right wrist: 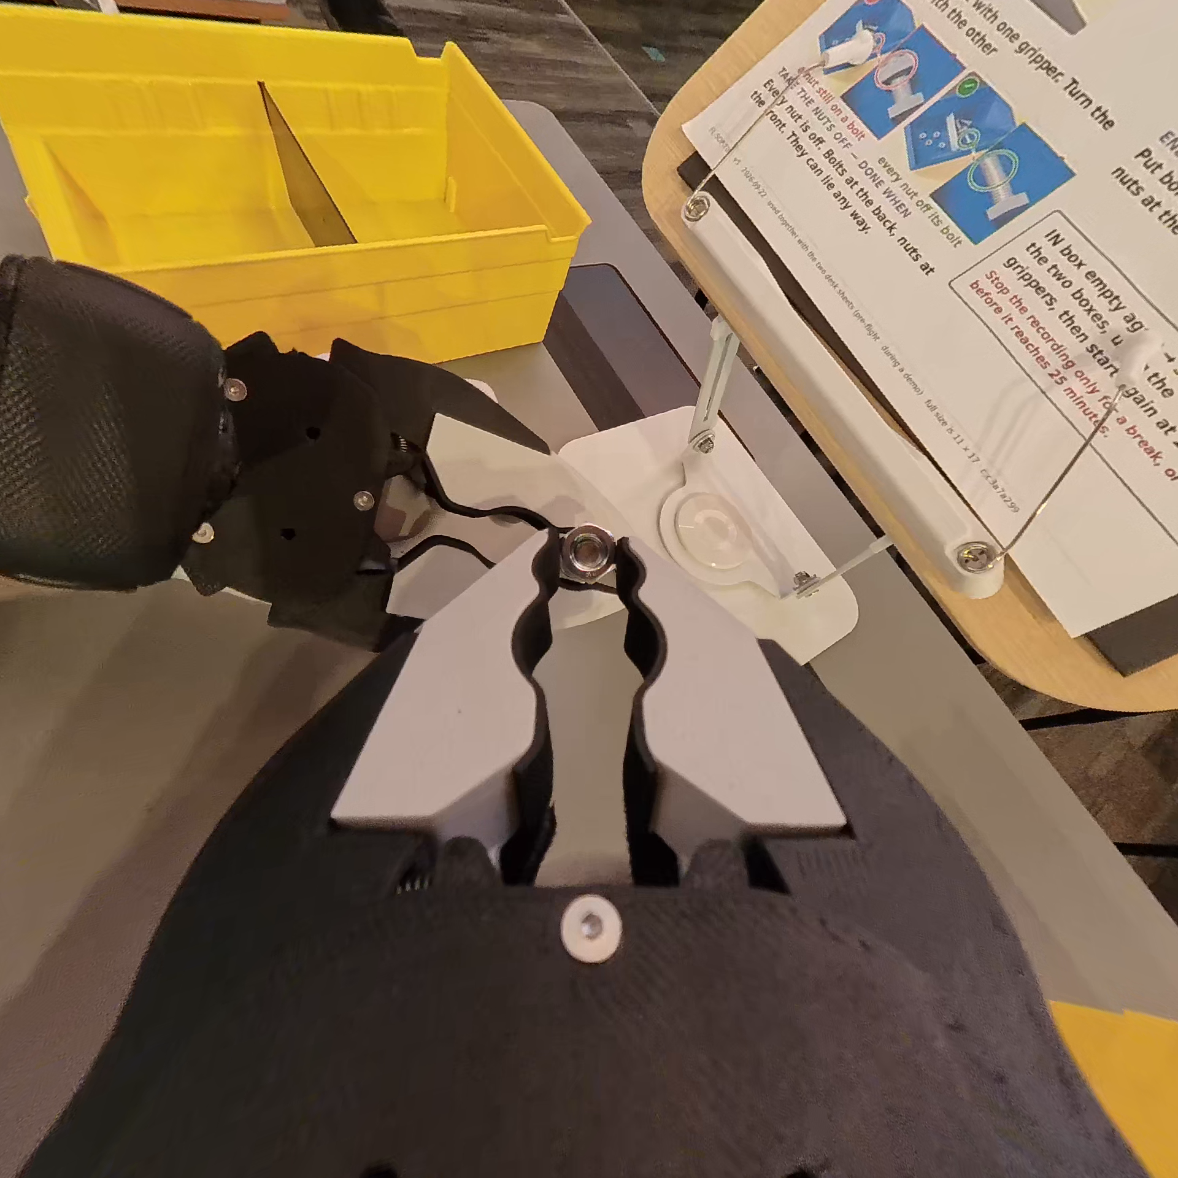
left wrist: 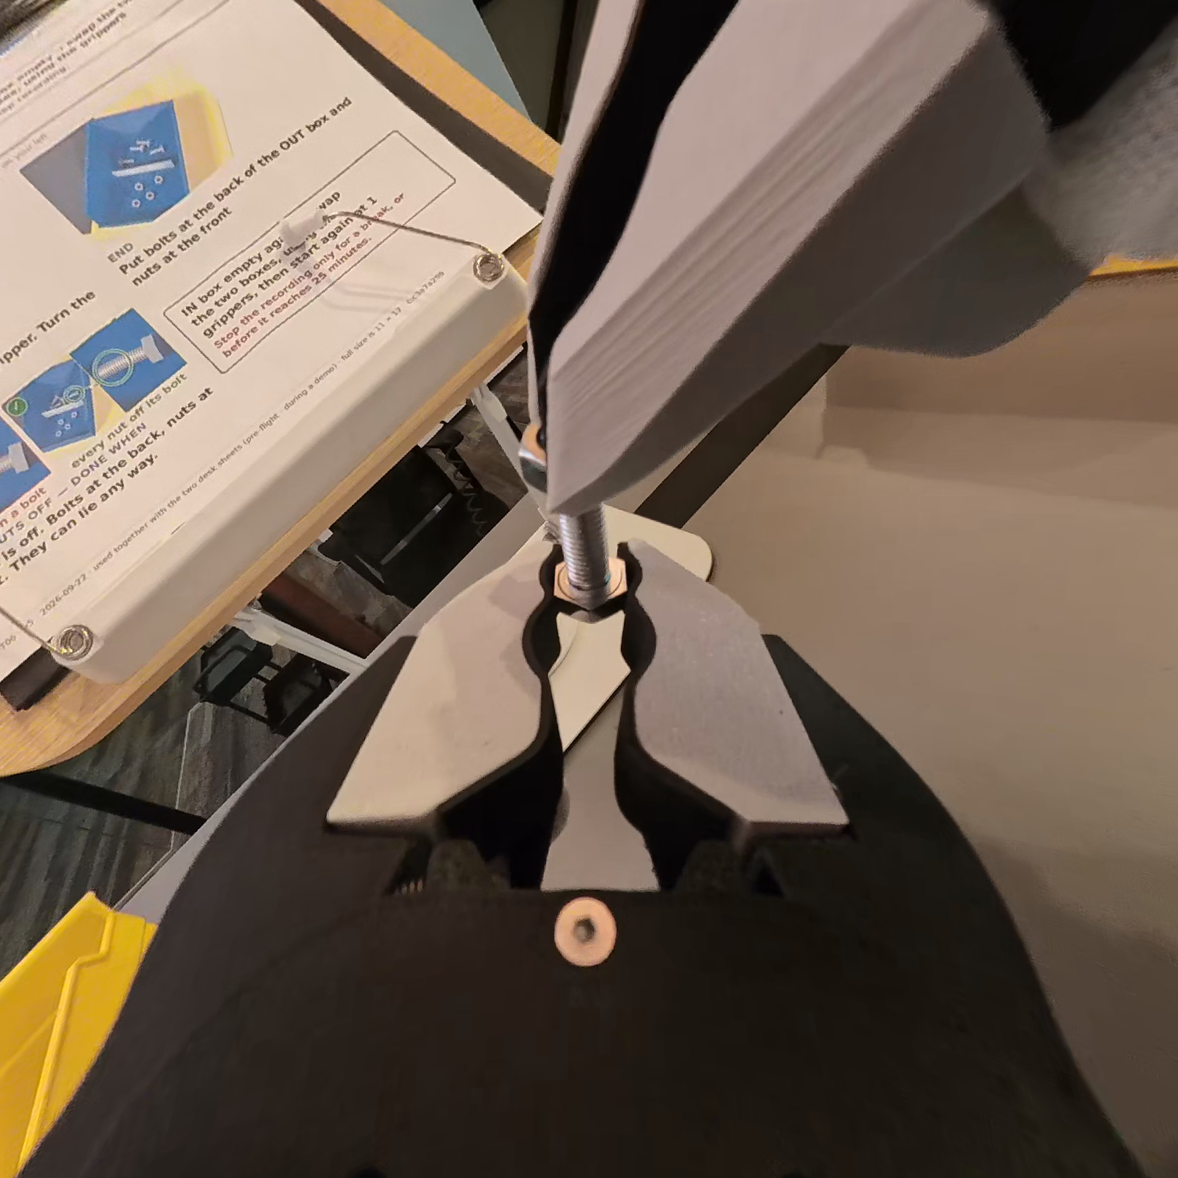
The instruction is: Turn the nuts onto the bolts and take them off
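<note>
Left wrist view, centre frame: the left gripper (left wrist: 589,583) is pinching its jaws on a nut (left wrist: 589,585), and a bolt (left wrist: 577,542) is running up out of it with its threads showing. The right gripper (left wrist: 542,446) is slanting in from the upper right, jaws clamped on the bolt's head — only this view is showing that threaded shank between the two tools.

Switching to the right wrist view: the right gripper (right wrist: 588,553) is looking straight down the axis, so the bolt (right wrist: 588,552) is reading as a hexagonal end between its jaws, the threads hidden. The left gripper (right wrist: 510,510) is reaching in from the left with a black-gloved hand (right wrist: 95,421) behind it.

Only here is the yellow bin (right wrist: 484,255) showing whole, upper left on the grey counter (right wrist: 159,733), with a divider inside. The instruction sheet (right wrist: 956,255) on its white stand (right wrist: 733,510) is sitting upper right — in the left view it is upper left.
</note>
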The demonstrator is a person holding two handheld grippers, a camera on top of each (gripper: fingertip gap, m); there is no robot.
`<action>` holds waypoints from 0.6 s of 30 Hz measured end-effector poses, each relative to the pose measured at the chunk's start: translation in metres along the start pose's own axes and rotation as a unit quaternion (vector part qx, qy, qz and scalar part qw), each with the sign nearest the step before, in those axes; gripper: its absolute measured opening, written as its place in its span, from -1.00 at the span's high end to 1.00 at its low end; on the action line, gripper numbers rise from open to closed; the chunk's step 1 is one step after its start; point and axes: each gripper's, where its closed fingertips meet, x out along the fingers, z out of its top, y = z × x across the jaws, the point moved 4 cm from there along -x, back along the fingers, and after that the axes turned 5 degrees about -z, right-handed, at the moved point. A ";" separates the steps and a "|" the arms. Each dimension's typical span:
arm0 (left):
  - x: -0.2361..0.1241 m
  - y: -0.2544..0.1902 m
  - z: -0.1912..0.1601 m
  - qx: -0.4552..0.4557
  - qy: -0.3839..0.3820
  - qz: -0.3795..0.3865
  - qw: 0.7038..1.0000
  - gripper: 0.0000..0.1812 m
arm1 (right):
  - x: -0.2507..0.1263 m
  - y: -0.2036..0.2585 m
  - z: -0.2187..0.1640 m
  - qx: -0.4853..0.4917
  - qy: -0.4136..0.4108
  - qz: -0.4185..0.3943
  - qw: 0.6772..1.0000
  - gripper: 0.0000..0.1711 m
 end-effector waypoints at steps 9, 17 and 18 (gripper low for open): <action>0.001 0.002 -0.003 -0.007 0.007 0.001 1.000 0.83 | 0.005 0.000 0.001 0.017 -0.004 -0.007 1.000 0.81; 0.001 0.002 -0.002 -0.008 0.005 -0.001 1.000 0.83 | 0.004 0.001 0.001 0.007 -0.005 -0.006 1.000 0.82; 0.000 0.002 -0.002 -0.008 0.004 -0.002 1.000 0.83 | 0.004 0.001 0.001 0.006 -0.005 -0.005 1.000 0.81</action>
